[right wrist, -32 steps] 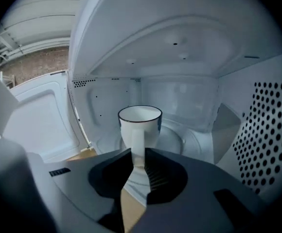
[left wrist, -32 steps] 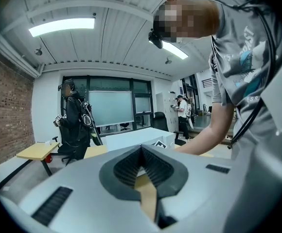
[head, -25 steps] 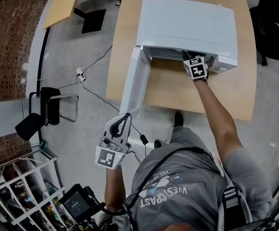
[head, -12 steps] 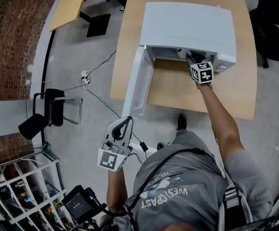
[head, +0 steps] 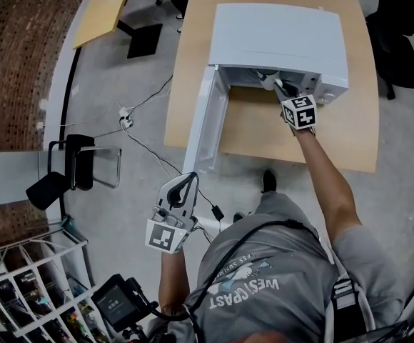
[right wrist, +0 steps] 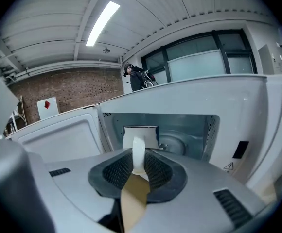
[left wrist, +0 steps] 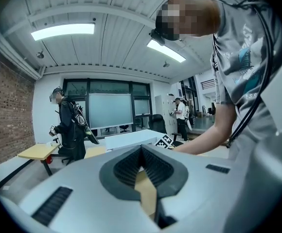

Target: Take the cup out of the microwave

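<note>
At the far edge of the worktop (head: 264, 131) stands a white microwave (head: 278, 38). Its door (head: 205, 120) is swung fully open and runs along the left part of the worktop toward the near edge. The cavity faces the person, whose right arm stretches over the near edge and across the bare wood to the opening.

The right gripper (head: 282, 88) sits at the mouth of the cavity, toward its right side, pointing in and slightly down. Its jaws are closed on the handle (right wrist: 138, 157) of the white cup (head: 266, 81), with the ribbed dark pads pressed against either side of the loop. The right gripper view shows the cup upright, its body just beyond the fingertips and framed by the grey interior, with the turntable hub behind it. From above, part of the rim shows just at the front lip of the opening. Whether its base rests on the cavity floor or hangs clear cannot be told.

The left gripper (head: 182, 184) is well apart from all this. It is off the worktop, beyond its near-left corner and over the grey floor (head: 121, 84), close to the person's body. Its jaws are together with nothing between them. Loose cables (head: 146, 131) trail across the floor beside the left edge, and a black chair (head: 68, 166) stands further out.
</note>
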### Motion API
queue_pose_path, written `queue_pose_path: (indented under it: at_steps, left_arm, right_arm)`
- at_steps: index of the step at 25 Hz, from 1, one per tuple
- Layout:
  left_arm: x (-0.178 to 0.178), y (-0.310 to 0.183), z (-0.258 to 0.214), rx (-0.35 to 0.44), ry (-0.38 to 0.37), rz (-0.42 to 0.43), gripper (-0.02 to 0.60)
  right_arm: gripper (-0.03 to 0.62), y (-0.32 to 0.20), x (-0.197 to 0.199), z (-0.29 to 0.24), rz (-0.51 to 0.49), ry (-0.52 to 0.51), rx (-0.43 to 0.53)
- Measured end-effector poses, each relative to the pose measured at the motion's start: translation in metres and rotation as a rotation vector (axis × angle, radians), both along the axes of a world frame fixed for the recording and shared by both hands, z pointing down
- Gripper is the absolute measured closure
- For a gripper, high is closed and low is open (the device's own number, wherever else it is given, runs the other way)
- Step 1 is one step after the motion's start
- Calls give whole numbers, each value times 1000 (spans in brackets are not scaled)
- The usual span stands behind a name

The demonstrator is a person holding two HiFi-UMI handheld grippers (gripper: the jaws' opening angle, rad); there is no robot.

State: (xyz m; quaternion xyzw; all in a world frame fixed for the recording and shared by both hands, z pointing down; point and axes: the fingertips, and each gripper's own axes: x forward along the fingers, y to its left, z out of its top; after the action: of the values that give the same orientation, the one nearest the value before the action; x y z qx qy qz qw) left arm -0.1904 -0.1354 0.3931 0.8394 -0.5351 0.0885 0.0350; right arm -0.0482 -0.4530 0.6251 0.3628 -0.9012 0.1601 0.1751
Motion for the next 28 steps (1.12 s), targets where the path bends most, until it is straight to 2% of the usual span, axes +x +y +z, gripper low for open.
queue_pose_path:
  at_steps: [11,16,22,28]
  left_arm:
    - [-20,62,-14,40,22,-9,538]
    - [-29,100,-16,61,17,-3,538]
    - [-35,155,-26,101,46,-12,538]
    - [-30,212,-26,96,78,6,538]
  right_arm:
    - [517,76,13,-36,28,-15,34]
    - [517,120,15,-71,28,-41,77]
    - [517,184,19,-124,12,-76,147]
    - [517,248,36,-174,-7,-120,197]
